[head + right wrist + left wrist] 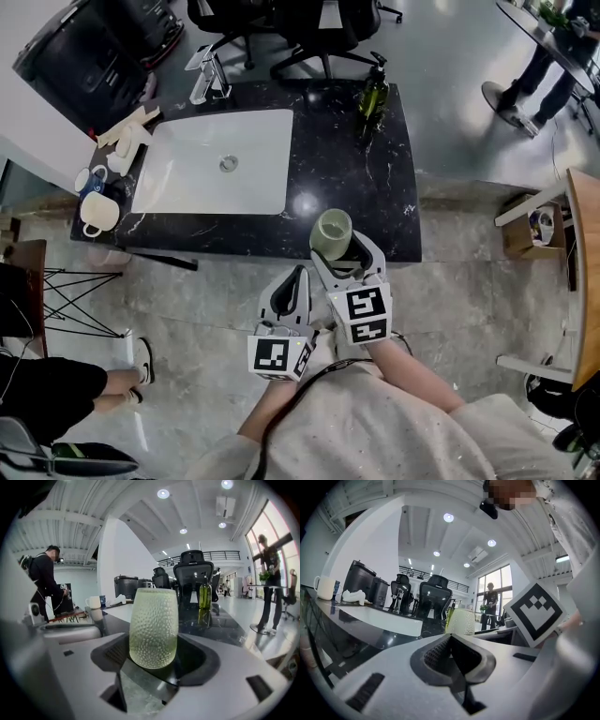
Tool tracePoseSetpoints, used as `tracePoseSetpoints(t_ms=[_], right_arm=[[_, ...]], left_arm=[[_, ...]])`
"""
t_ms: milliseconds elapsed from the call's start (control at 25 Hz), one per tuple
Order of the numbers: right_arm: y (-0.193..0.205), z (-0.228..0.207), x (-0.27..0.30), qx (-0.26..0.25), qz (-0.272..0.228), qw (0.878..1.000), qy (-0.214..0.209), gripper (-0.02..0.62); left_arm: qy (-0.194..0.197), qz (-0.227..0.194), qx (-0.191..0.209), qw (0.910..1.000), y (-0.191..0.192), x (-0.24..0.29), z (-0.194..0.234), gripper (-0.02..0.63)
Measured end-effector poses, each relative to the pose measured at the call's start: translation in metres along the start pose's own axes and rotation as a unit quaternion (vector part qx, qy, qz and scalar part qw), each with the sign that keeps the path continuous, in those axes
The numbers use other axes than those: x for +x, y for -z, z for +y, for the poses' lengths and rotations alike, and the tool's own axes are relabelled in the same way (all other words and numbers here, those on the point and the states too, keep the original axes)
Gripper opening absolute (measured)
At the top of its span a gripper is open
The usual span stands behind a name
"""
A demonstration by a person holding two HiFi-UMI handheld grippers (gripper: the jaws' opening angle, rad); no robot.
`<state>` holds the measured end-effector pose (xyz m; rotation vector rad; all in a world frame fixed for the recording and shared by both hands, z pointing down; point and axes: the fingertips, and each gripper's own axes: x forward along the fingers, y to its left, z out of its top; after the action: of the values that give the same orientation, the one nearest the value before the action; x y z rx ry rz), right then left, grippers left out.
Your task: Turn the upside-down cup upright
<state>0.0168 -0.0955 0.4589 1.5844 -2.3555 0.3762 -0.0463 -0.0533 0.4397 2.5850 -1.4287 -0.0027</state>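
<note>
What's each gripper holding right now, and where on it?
Nothing. The cup stands between the open jaws of the right gripper, pads clear of its sides; the left gripper is shut, empty.

the left gripper [450, 636] has its jaws closed tip to tip, nothing between them. just past the tips a pale dimpled cup [461, 621] stands on the dark counter [389, 637], a green bottle [450, 614] close behind it. a white mug [323, 588] sits far left. a marker cube [536, 614] fills the right. office chairs [433, 597] and a person [490, 603] by the window stand behind.
</note>
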Motion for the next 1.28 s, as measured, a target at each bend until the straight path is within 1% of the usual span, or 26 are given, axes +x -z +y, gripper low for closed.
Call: tracePoseSetpoints(t_ms=[120,200,280,360,400,480,600,640,720,840,880,920,1040,1200,1280], right_arm=[[-0.001,0.002,-0.004,0.033,0.007,0.999,-0.022,0.318],[-0.004,0.005,-0.007,0.065,0.011,0.997,-0.043,0.319],[-0.008,0.008,-0.011,0.108,0.013,0.992,-0.065,0.318],[-0.011,0.013,-0.015,0.162,0.016,0.983,-0.089,0.318],[-0.012,0.016,-0.016,0.196,0.018,0.975,-0.103,0.319],[-0.015,0.022,-0.019,0.272,0.021,0.953,-0.134,0.318],[-0.017,0.031,-0.02,0.367,0.02,0.913,-0.175,0.318],[-0.017,0.033,-0.02,0.398,0.018,0.898,-0.188,0.319],[-0.019,0.038,-0.02,0.461,0.013,0.86,-0.216,0.319],[-0.017,0.04,-0.023,0.534,0.015,0.809,-0.247,0.318],[-0.015,0.041,-0.023,0.562,0.018,0.786,-0.258,0.318],[-0.016,0.043,-0.024,0.595,0.019,0.756,-0.273,0.319],[-0.023,0.053,-0.025,0.689,0.012,0.646,-0.329,0.319],[-0.029,0.052,-0.025,0.767,-0.012,0.515,-0.383,0.318],[-0.029,0.048,-0.024,0.796,-0.03,0.453,-0.401,0.319]], left_arm=[[-0.003,-0.002,-0.002,1.0,-0.003,-0.001,0.001,0.005],[-0.006,-0.003,-0.001,1.0,-0.007,-0.001,0.001,0.006],[-0.009,-0.005,0.0,0.9999,-0.012,-0.002,0.002,0.005],[-0.013,-0.005,0.0,0.9999,-0.014,-0.005,0.003,0.005],[-0.016,-0.004,0.0,0.9999,-0.015,-0.008,0.004,0.006],[-0.025,-0.004,-0.003,0.9997,-0.018,-0.014,0.008,0.006],[-0.035,-0.005,-0.008,0.9993,-0.018,-0.02,0.014,0.005],[-0.037,-0.005,-0.008,0.9993,-0.018,-0.021,0.015,0.006],[-0.042,-0.008,-0.01,0.999,-0.02,-0.023,0.017,0.005],[-0.05,-0.011,-0.012,0.9986,-0.024,-0.026,0.021,0.006],[-0.052,-0.012,-0.012,0.9985,-0.025,-0.027,0.022,0.005],[-0.054,-0.012,-0.012,0.9984,-0.025,-0.028,0.024,0.006],[-0.057,-0.012,-0.014,0.9982,-0.023,-0.029,0.027,0.006],[-0.052,-0.008,-0.006,0.9986,-0.025,-0.028,0.024,0.005],[-0.051,-0.004,0.0,0.9987,-0.025,-0.029,0.024,0.005]])
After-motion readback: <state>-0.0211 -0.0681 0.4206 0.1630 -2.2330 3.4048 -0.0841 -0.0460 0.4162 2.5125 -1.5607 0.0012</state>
